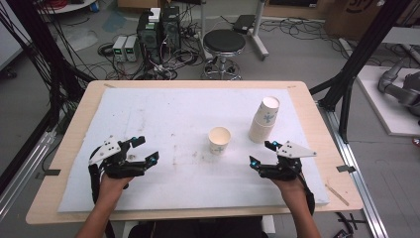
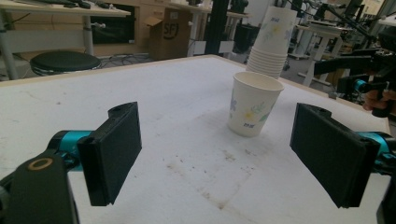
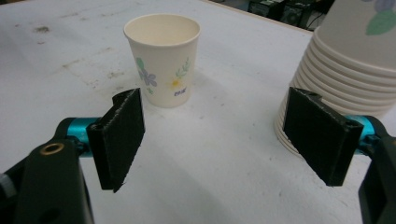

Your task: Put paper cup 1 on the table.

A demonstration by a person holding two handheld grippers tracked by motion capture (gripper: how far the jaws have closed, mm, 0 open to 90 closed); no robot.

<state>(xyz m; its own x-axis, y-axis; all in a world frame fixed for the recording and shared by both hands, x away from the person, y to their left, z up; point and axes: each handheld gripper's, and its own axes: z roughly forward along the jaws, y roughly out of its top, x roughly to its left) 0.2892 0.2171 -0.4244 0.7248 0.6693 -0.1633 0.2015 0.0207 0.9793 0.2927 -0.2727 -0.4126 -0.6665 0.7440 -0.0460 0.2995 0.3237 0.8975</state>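
Observation:
A single paper cup (image 1: 219,140) with a flower print stands upright and empty near the middle of the white mat (image 1: 163,114); it also appears in the left gripper view (image 2: 253,102) and the right gripper view (image 3: 162,58). To its right rises a stack of upside-down paper cups (image 1: 265,119) (image 2: 273,42) (image 3: 345,70). My left gripper (image 1: 144,148) (image 2: 219,154) is open at the mat's left front, well short of the cup. My right gripper (image 1: 262,153) (image 3: 217,135) is open just in front of the stack, nothing between its jaws.
The mat lies on a wooden table (image 1: 79,114). Behind the table are a black stool (image 1: 224,42), computer boxes (image 1: 158,29) and floor cables. A black frame post (image 1: 364,47) stands at the right.

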